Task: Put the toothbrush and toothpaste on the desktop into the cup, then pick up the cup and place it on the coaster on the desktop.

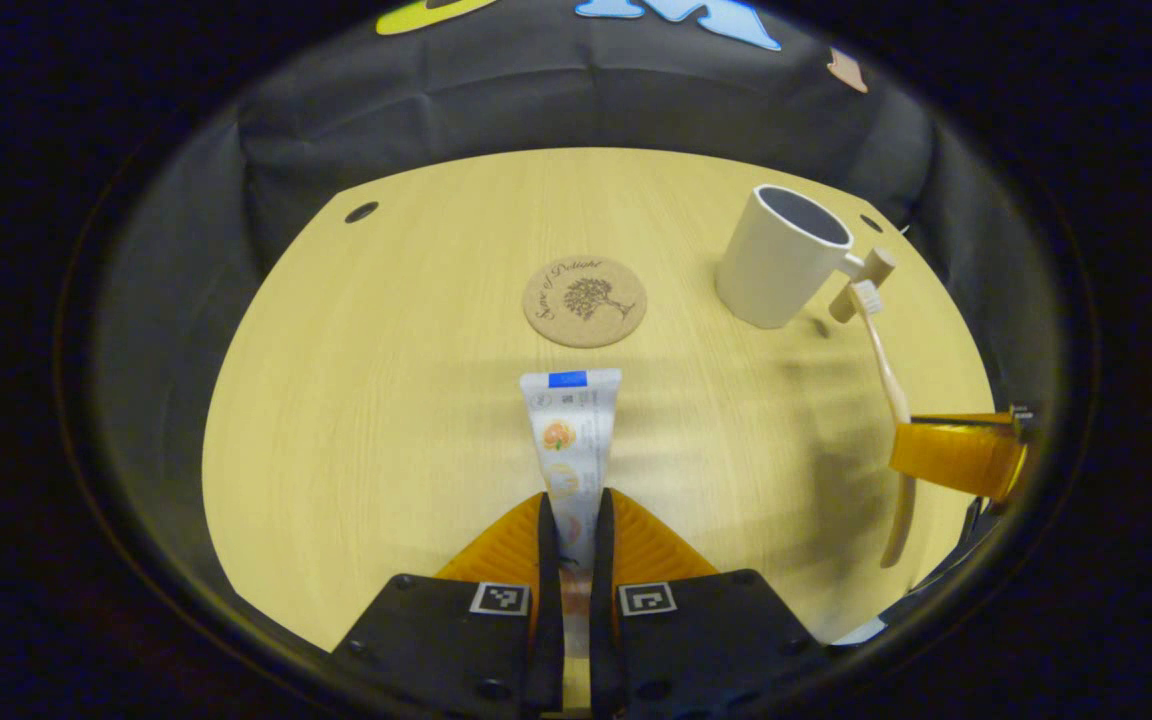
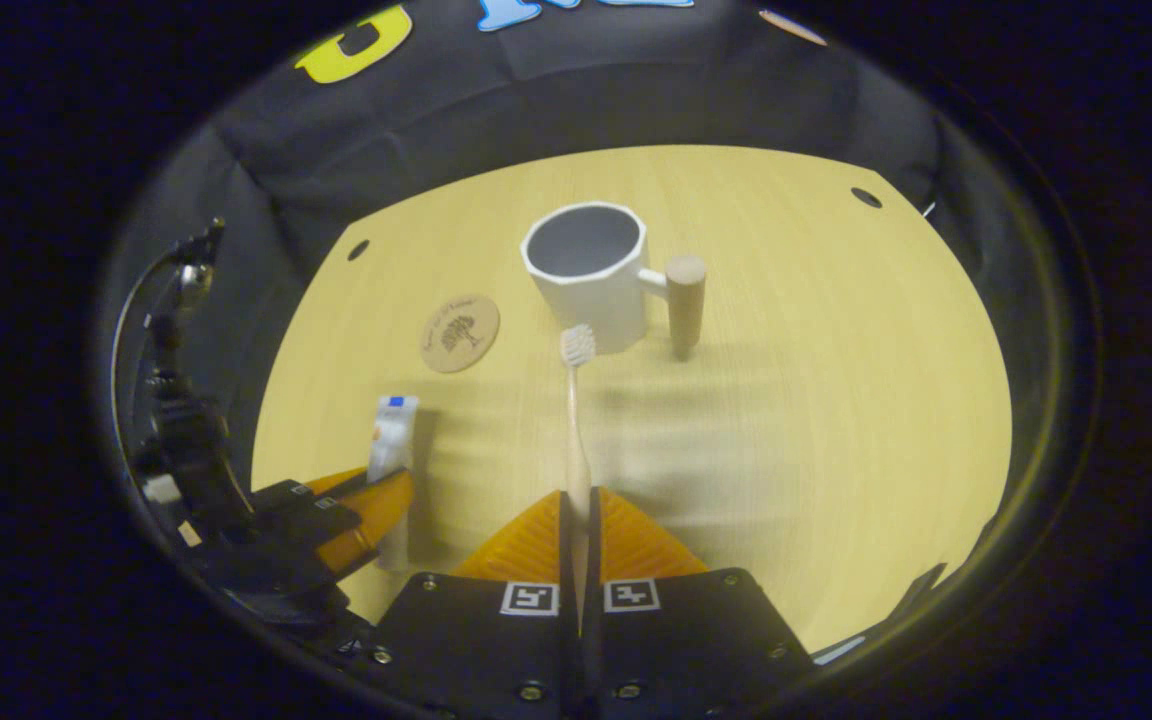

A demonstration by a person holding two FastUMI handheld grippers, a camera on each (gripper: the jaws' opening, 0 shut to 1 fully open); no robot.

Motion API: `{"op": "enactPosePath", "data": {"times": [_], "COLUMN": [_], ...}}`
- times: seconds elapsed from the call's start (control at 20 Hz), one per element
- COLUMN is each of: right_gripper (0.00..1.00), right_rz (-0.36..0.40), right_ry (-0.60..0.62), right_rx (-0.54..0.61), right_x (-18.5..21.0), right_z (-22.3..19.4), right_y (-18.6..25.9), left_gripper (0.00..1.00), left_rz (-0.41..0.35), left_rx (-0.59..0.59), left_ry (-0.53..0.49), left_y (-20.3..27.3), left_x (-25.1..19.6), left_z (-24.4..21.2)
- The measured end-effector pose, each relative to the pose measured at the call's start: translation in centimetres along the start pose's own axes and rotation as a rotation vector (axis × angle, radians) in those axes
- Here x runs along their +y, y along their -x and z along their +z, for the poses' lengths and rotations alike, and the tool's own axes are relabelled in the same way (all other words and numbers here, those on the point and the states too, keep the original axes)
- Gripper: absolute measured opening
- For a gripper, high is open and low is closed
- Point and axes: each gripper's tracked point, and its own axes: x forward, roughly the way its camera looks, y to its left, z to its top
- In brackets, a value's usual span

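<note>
Left gripper (image 1: 573,515) fingers pinching toothpaste (image 1: 570,440); right gripper (image 2: 577,510) fingers pinching toothbrush (image 2: 576,420), bristles near cup (image 2: 591,275).

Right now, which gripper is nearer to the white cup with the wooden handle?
Right. The right gripper faces the white cup directly; the left gripper sits farther off, behind the round cork coaster.

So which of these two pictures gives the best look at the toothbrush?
The left gripper view: there the toothbrush shows almost whole from the side, bristles near the cup, the right gripper clamped around its handle. In the right gripper view the toothbrush points straight away, foreshortened, its lower handle hidden between the fingers.
</note>
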Motion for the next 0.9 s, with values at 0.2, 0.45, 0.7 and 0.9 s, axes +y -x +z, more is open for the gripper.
{"op": "enactPosePath", "data": {"times": [0.2, 0.45, 0.7, 0.9], "right_gripper": [0.02, 0.03, 0.02, 0.02], "right_rz": [0.046, 0.04, 0.043, 0.029], "right_ry": [-0.028, -0.052, -0.095, -0.11], "right_rx": [-0.109, -0.205, -0.246, -0.283], "right_x": [1.3, 0.8, 0.3, -0.3], "right_z": [5.2, 11.9, 16.5, 19.6], "right_y": [2.2, 1.5, -0.2, -2.2], "left_gripper": [0.19, 0.17, 0.18, 0.19], "left_rz": [-0.009, 0.0, 0.025, 0.041], "left_rx": [-0.018, -0.029, -0.039, -0.032], "left_ry": [0.001, -0.01, -0.016, -0.002], "left_y": [0.8, 1.4, 2.5, 3.6], "left_x": [-0.1, 0.1, 1.8, 2.8], "left_z": [0.5, 0.9, 1.0, 0.4]}}
